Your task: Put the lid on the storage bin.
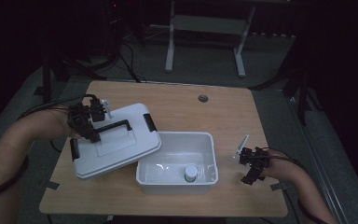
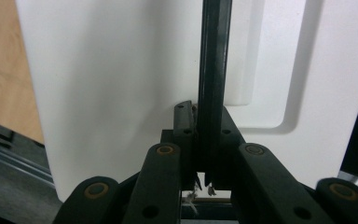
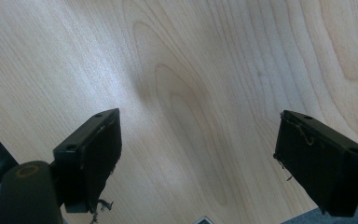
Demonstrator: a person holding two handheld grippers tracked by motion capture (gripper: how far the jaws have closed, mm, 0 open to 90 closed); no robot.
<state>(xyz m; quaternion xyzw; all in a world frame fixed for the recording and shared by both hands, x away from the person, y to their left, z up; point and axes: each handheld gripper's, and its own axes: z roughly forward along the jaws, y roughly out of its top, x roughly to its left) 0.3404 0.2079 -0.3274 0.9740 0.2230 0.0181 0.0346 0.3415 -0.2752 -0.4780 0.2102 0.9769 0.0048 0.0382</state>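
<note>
Over box (image 1: 177,161) — left gripper (image 1: 94,135) apparently clamps lid handle (image 1: 116,126).

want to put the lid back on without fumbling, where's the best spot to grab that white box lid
By the black bar handle in the middle of the white rectangular plastic lid, coming from above. The bar stands proud of a recess, thin enough to pinch, and is centred, so the lid should hang level. The left claw is shut on it there.
</note>
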